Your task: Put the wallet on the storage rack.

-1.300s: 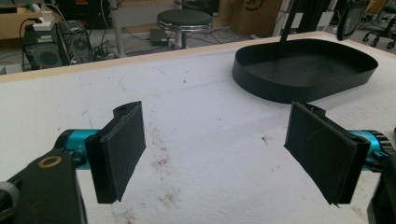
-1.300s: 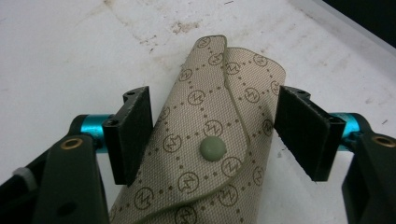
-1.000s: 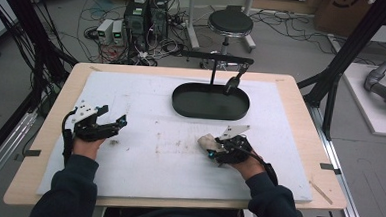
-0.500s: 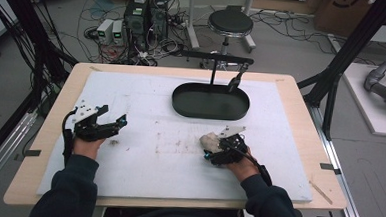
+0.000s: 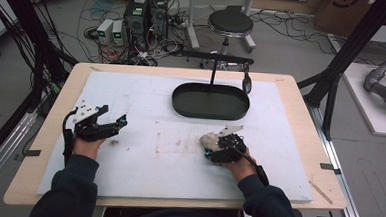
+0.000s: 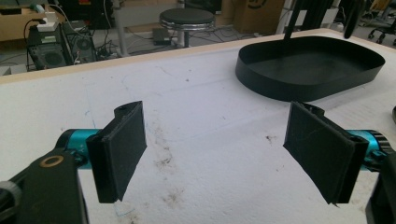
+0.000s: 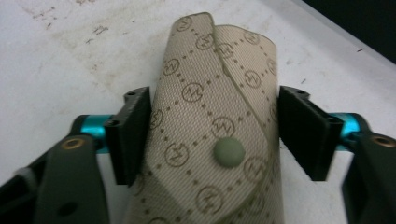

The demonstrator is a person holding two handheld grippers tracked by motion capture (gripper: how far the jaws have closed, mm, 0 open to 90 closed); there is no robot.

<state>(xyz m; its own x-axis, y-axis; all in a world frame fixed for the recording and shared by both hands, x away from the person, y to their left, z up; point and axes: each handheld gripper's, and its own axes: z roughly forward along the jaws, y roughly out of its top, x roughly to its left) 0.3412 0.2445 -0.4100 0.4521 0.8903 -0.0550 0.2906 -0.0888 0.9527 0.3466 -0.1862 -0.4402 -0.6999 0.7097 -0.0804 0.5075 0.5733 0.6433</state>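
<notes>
A beige patterned pouch (image 7: 210, 140) w/ a snap button (image 7: 229, 151) is seen btwn the jaws of the right gripper (image 7: 212, 135) in the right gripper view. Both pads touch its sides, so the pouch is gripped. In the high view the right gripper (image 5: 218, 144) is held low over the white mat (image 5: 142, 186), right of centre, w/ the pouch (image 5: 209, 138) at its tip, near the front rim of the black oval tray (image 5: 210, 109) but apart from it.

The left gripper (image 5: 107, 126) is held at the mat's left side, well apart from the pouch. In the left gripper view its jaws are spread wide w/ nothing btwn them, and only stained mat is seen in the gap of the left gripper (image 6: 215, 156). The tray (image 6: 308, 88) is seen ahead & to the right there. A round stool (image 5: 230, 23) & computer boxes (image 5: 146, 16) are seen on the floor beyond the table (image 5: 292, 88).
</notes>
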